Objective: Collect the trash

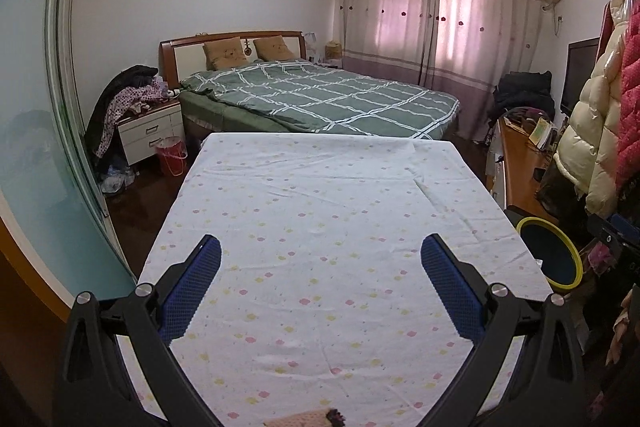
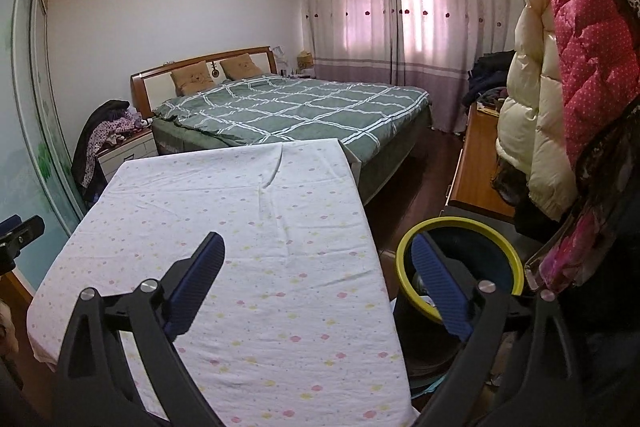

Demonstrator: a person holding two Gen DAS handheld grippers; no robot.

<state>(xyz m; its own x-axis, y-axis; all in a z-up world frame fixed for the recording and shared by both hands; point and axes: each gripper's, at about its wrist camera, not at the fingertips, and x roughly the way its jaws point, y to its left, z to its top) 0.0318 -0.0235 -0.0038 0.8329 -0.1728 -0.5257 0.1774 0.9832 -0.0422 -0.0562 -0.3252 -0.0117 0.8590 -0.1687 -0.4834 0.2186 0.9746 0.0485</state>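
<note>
Bin (image 2: 460,263), yellow-rimmed, upright beside table (image 2: 240,227), mouth upward. Left gripper (image 1: 320,263) and right gripper (image 2: 320,263): jaws wide, empty.

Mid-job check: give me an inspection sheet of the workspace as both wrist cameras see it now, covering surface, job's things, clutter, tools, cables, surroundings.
Surface: table under a white flowered cloth, creased at the far end; no loose trash seen on it.
Job's things: yellow-rimmed bin beside the table's right edge; contents cannot be told.
Clutter: a small knitted-looking item at the near edge, cut off by the frame.
Tools: left tool open, nothing between its pads; right tool open and empty, straddling the table's right edge, one pad before the bin.
Cables: nothing seen on the table.
Surroundings: green checked bed, nightstand piled with clothes, red basket, hanging padded coats, drawn curtains.
</note>
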